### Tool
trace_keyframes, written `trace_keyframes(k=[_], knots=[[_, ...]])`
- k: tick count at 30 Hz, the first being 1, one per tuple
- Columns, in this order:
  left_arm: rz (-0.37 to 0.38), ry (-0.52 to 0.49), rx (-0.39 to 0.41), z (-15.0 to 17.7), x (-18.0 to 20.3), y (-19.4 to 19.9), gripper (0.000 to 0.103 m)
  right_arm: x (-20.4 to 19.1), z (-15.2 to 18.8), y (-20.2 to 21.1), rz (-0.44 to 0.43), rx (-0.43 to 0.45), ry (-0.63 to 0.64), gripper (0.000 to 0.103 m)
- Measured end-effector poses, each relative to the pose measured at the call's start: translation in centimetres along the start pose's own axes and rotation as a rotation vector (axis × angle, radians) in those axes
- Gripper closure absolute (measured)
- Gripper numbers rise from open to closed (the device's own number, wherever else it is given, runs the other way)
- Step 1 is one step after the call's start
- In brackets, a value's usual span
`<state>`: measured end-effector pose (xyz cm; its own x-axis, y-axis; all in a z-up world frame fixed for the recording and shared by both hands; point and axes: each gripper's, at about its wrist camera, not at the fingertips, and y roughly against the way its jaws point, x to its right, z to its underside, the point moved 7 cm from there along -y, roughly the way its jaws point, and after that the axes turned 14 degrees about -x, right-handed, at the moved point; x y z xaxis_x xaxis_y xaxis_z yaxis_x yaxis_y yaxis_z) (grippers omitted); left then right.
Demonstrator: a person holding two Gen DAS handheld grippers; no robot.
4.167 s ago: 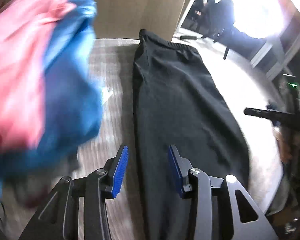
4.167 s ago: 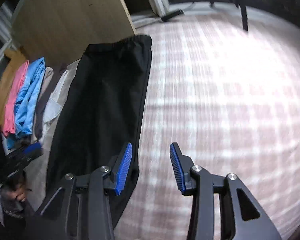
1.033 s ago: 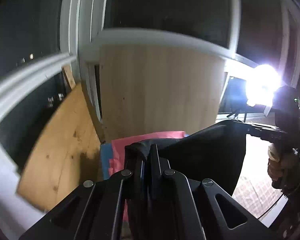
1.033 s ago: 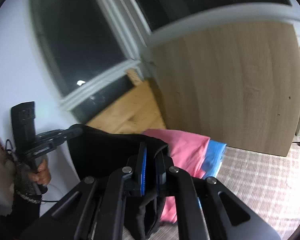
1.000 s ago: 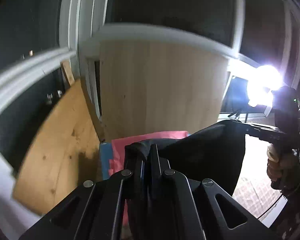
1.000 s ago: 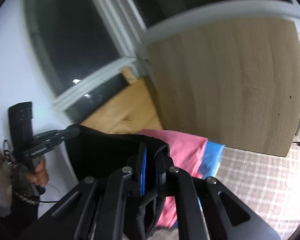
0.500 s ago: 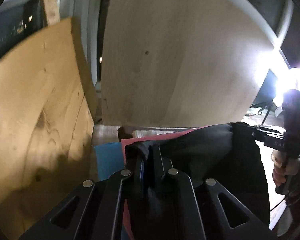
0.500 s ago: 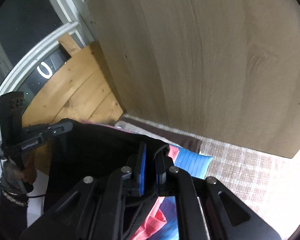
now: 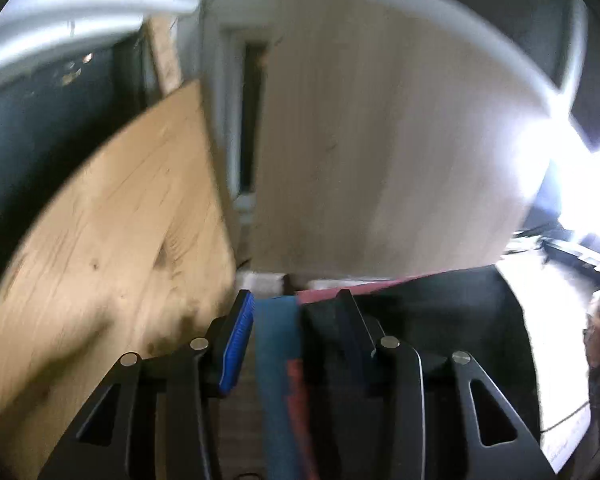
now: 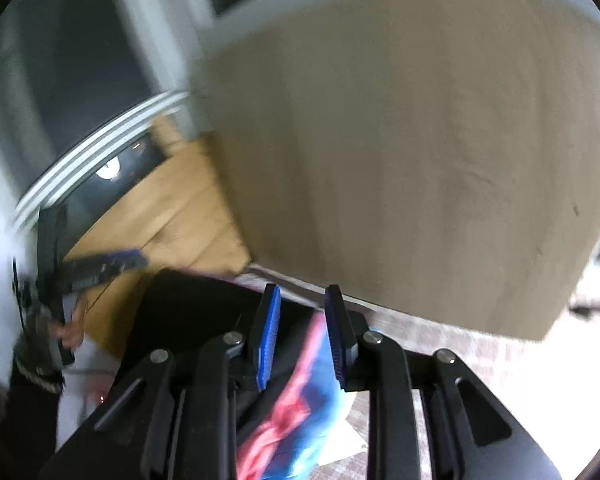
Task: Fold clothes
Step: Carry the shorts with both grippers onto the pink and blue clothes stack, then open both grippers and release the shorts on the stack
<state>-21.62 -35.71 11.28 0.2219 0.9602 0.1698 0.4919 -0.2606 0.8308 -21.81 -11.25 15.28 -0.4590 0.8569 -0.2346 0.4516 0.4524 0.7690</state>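
Both grippers, left (image 9: 294,334) and right (image 10: 300,332), are opening, releasing the black garment (image 9: 440,320); I'd withdraw straight back, avoiding snags.

A: What colours are the clothes?
B: The black garment (image 9: 440,320) is plain. Beside it lie a blue cloth (image 9: 276,344) and a pink cloth (image 10: 284,412), both plain too.
A: And around them?
B: A pale beige wood-grain panel (image 10: 420,160), an orange-brown knotty board (image 9: 108,248), a faintly checked pinkish-grey cover (image 10: 460,344), and blue ribbed gripper pads (image 10: 269,336) on black frames.
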Motion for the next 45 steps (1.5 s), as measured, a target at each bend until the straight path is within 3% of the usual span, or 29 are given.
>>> trace_keyframes(k=[2, 5, 9, 12, 17, 19, 22, 27, 30, 37, 42, 45], knots=[[0.014, -0.050, 0.010, 0.7, 1.9, 0.3, 0.064, -2.0, 1.0, -1.0, 0.024, -0.020, 0.061, 0.079], [-0.016, -0.099, -0.040, 1.5, 2.9, -1.9, 0.062, -3.8, 2.8, -3.5, 0.075, -0.078, 0.133, 0.079], [-0.101, -0.047, -0.166, 2.6, 0.7, -6.5, 0.062, -2.6, 5.6, -5.7, 0.176, -0.176, 0.162, 0.079], [-0.126, 0.013, -0.149, 3.5, -0.8, -5.1, 0.065, -0.4, 6.9, -3.7, 0.250, -0.182, 0.110, 0.079], [-0.110, -0.017, -0.054, 6.6, 1.8, 1.2, 0.062, -2.4, 8.7, 1.8, 0.141, -0.071, 0.052, 0.075], [-0.063, -0.039, -0.039, 8.4, 4.1, 2.8, 0.062, -4.4, 9.9, 2.3, 0.092, -0.054, 0.060, 0.067], [0.011, -0.062, -0.057, 11.1, 6.9, 3.1, 0.060, -7.3, 12.0, 0.8, 0.035, -0.085, 0.088, 0.067], [-0.033, -0.096, -0.171, 15.4, 8.9, 0.6, 0.059, -8.5, 16.6, -1.6, 0.058, -0.204, 0.089, 0.067], [-0.019, -0.063, -0.191, 17.5, 9.2, 0.8, 0.057, -7.4, 19.6, 0.1, 0.031, -0.234, 0.018, 0.066], [-0.021, -0.057, -0.174, 20.8, 13.2, 4.0, 0.034, -2.6, 25.2, 5.4, 0.160, -0.245, -0.125, 0.058], [-0.072, -0.104, -0.137, 20.6, 17.1, 5.9, 0.028, -0.5, 26.7, 8.6, 0.172, -0.218, -0.187, 0.057], [-0.086, -0.093, -0.122, 20.8, 19.2, 6.9, 0.027, 0.6, 27.6, 10.6, 0.186, -0.199, -0.190, 0.050]])
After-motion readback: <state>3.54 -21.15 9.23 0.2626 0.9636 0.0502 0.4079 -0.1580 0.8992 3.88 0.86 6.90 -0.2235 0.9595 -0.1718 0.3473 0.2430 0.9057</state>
